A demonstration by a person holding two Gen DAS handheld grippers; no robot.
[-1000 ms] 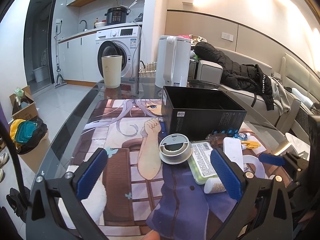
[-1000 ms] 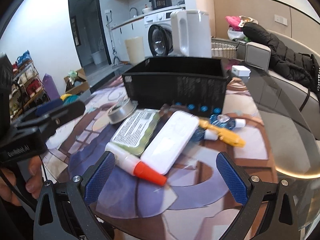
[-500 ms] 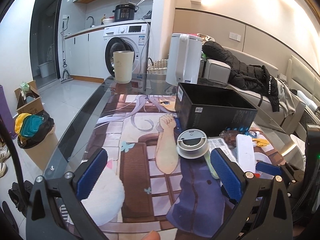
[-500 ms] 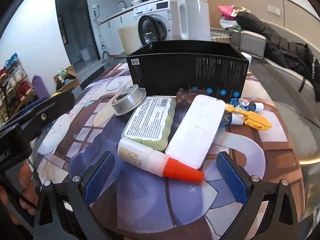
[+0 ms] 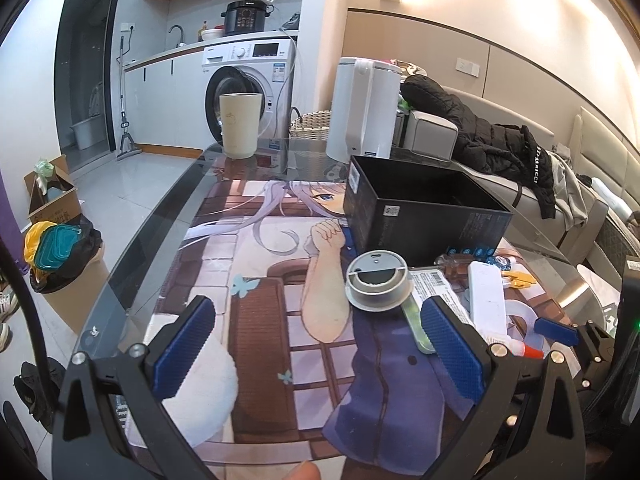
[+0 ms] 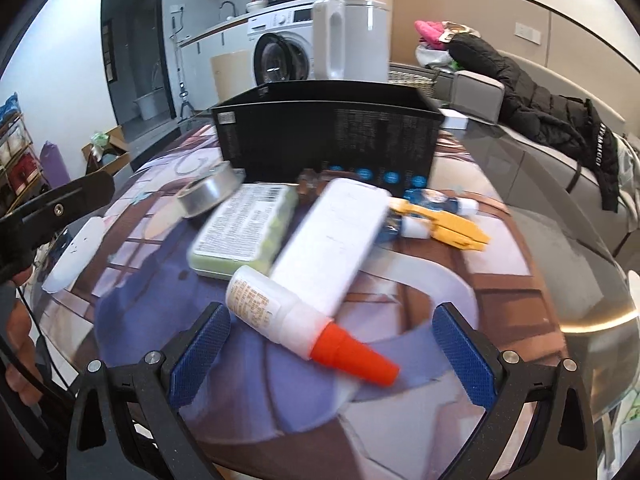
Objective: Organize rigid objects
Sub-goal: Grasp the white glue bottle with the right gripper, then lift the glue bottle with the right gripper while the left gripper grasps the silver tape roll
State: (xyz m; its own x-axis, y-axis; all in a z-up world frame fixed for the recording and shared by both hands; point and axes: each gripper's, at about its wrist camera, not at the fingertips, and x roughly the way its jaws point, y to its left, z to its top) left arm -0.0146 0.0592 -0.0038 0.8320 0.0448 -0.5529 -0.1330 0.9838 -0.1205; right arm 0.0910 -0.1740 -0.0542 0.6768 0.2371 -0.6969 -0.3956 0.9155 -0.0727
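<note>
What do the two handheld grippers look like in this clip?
The left gripper and the right gripper look alike: black angular frames with silver screws and two fingers faced with blue textured pads. A thin black cable runs beside the left one.

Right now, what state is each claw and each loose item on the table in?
Left claw: open, empty.
Right claw: open, straddling the glue bottle.
Glue bottle: lying flat, red cap on.
Black box: upright, open-topped.
White case: lying flat, overlapping the green case.
Green case: flat, closed.

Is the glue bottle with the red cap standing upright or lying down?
Lying down: the glue bottle rests on its side on the mat, red cap pointing toward the right gripper.
</note>
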